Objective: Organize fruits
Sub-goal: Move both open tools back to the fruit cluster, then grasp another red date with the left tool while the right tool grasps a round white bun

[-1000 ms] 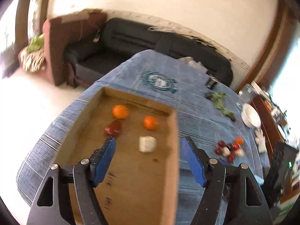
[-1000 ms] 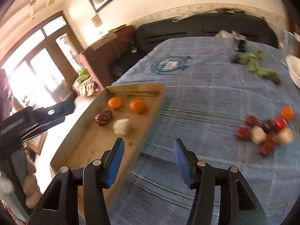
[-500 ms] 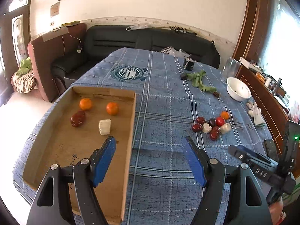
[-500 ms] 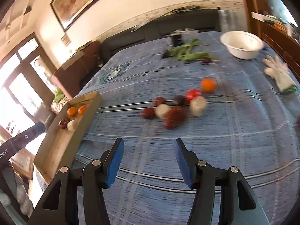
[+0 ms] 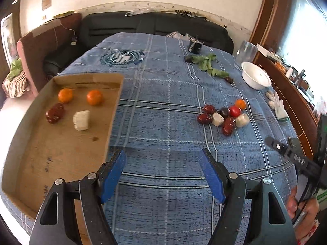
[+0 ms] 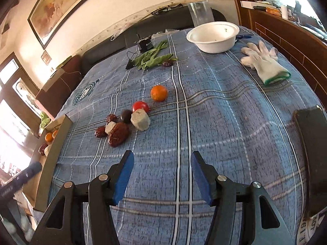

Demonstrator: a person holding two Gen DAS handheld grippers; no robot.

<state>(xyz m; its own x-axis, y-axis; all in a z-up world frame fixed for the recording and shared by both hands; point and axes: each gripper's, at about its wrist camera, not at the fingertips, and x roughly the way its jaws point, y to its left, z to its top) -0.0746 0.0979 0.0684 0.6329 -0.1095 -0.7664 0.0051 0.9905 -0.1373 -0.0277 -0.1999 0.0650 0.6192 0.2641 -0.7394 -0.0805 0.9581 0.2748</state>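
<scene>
Four fruits lie in the cardboard tray (image 5: pixel 61 153) at left; the loose fruit pile (image 6: pixel 126 122) sits left of centre. Right gripper (image 6: pixel 161 175), empty, is widening its jaws; left gripper (image 5: pixel 163 173) hangs wide and empty. Best to take the outlying orange (image 6: pixel 159 93) first, clear of neighbours.

A home living room: a black sofa (image 5: pixel 155 28), a framed painting (image 6: pixel 67 6) and a cloth-covered table (image 5: pixel 167 122).

We count three oranges (image 5: pixel 65 95), four red dates (image 5: pixel 54 113), three white chunks (image 5: pixel 81 120), one tomato (image 5: pixel 234 111), one dark plum (image 5: pixel 224 112), one bowl (image 5: pixel 256 78), one glove (image 5: pixel 277 105).
</scene>
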